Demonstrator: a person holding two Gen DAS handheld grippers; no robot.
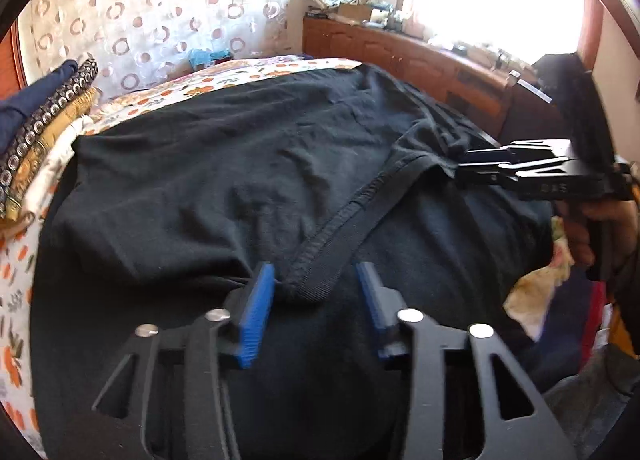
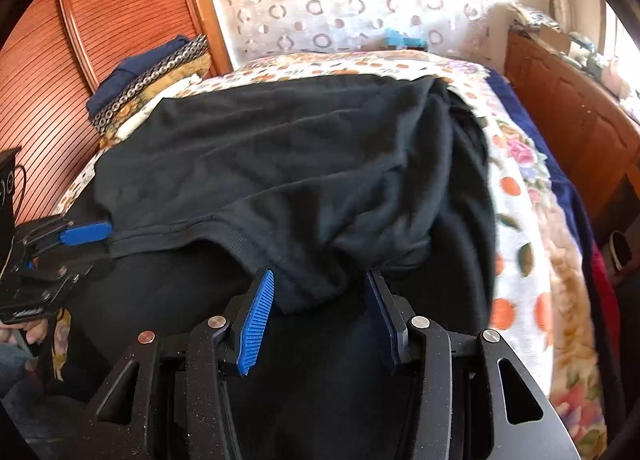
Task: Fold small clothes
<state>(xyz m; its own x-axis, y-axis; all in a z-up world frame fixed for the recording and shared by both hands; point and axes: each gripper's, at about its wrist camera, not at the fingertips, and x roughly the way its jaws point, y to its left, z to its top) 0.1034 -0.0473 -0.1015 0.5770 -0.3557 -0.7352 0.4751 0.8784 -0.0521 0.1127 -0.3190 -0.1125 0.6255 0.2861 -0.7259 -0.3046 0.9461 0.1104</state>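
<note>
A black garment (image 1: 240,164) lies spread over the floral bed cover, with a folded-over layer whose ribbed hem (image 1: 340,220) runs diagonally. My left gripper (image 1: 316,280) is open, its blue pads on either side of the hem's near corner. It also shows at the left of the right wrist view (image 2: 86,232). My right gripper (image 2: 320,284) is open, with a bunched corner of the garment (image 2: 280,164) between its pads. It also shows in the left wrist view (image 1: 464,166), at the garment's right side.
A stack of folded clothes (image 1: 36,128) sits at the bed's far left, also seen in the right wrist view (image 2: 152,72). A wooden dresser (image 1: 400,48) stands beyond the bed under a bright window. Loose clothes (image 1: 560,300) pile at the right. The floral cover (image 2: 520,200) lies bare on the right.
</note>
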